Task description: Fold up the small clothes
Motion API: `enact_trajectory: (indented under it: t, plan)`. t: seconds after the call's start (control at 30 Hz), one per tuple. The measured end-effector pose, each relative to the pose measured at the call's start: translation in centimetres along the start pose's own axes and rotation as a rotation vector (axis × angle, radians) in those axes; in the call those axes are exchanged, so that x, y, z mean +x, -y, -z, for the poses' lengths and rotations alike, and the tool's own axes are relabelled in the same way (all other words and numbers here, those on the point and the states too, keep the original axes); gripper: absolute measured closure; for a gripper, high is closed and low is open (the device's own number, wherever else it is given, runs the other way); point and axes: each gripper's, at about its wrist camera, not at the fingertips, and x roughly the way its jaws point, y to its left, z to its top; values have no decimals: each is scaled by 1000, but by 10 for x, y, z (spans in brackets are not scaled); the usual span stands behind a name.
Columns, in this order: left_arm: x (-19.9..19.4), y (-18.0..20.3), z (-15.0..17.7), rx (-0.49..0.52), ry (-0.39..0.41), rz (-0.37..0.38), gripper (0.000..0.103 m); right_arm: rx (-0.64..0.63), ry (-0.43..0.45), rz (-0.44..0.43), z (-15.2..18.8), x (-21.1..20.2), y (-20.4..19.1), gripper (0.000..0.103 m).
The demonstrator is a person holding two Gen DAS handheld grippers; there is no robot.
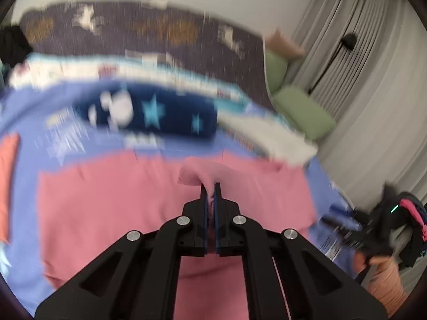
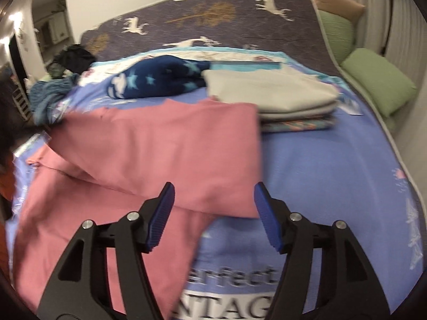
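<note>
A: Pink garment [image 2: 149, 144] lies spread on the blue bedspread [image 2: 333, 176], its upper layer folded over toward the middle of the bed. What sits at the far left?

B: In the right wrist view, a dark heap of clothes [image 2: 72, 56] sits at the left edge of the bed, with a bluish crumpled piece [image 2: 50, 90] just below it.

A: And the left tool [image 1: 210, 189]?

B: Its jaws are clenched on a bunched bit of the pink garment's [image 1: 133, 200] cloth, which sticks up past the fingertips. That view is blurred.

A: Further along?

B: A navy garment with stars [image 2: 160, 80] lies behind the pink one. Just right of it is a stack of folded clothes [image 2: 280, 96], grey on top and a patterned piece at the bottom, touching the pink garment's right edge.

A: The right tool [image 2: 213, 200]?

B: Released, jaws wide apart with nothing pinched; it hangs over the garment's near right corner and the printed lettering on the bedspread.

A: The far right?

B: Green pillows [image 2: 379, 80] lie along the bed's right side beside the grey curtain [image 1: 360, 80].
</note>
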Motion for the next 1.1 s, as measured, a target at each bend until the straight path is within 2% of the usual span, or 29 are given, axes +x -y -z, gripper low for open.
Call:
enact_trajectory:
  t: [0.07, 0.17, 0.2, 0.43, 0.63, 0.7, 0.73, 0.83, 0.87, 0.9, 0.93, 1.0, 1.1]
  plan:
    - [-22, 0, -12, 24, 52, -25, 100, -12, 1, 37, 3, 0, 0, 35]
    - [-41, -9, -16, 64, 88, -125, 100, -51, -3, 59, 4, 5, -9, 30]
    - [-42, -18, -13, 58, 79, -164, 100, -66, -9, 65, 6, 8, -14, 29]
    - [-23, -85, 20, -54, -42, -305, 100, -187, -58, 137, 14, 40, -54, 30]
    - [-7, -113, 41, -103, -118, -360, 100, -194, -61, 203, 14, 49, -59, 29]
    - [-2, -117, 49, -98, -143, -376, 99, -174, -73, 168, 15, 48, -55, 29]
    - [0, -120, 52, -95, -156, -388, 99, -160, -72, 101, 15, 43, -52, 29]
    - [11, -125, 60, -102, -193, -400, 99, -97, -48, -26, 6, 28, -38, 30]
    - [13, -127, 61, -103, -198, -404, 99, -64, -43, -64, 0, 24, -33, 32]
    - [15, -127, 63, -103, -201, -407, 99, -5, -36, -107, -10, 21, -23, 45]
    - [17, -127, 64, -99, -203, -414, 99, 34, -34, -124, -18, 21, -17, 66]
    - [19, -124, 66, -86, -205, -431, 99, 116, -40, -154, -38, 27, -6, 91]
    - [20, -121, 68, -64, -203, -449, 99, 119, -66, -129, -68, 51, -8, 94]
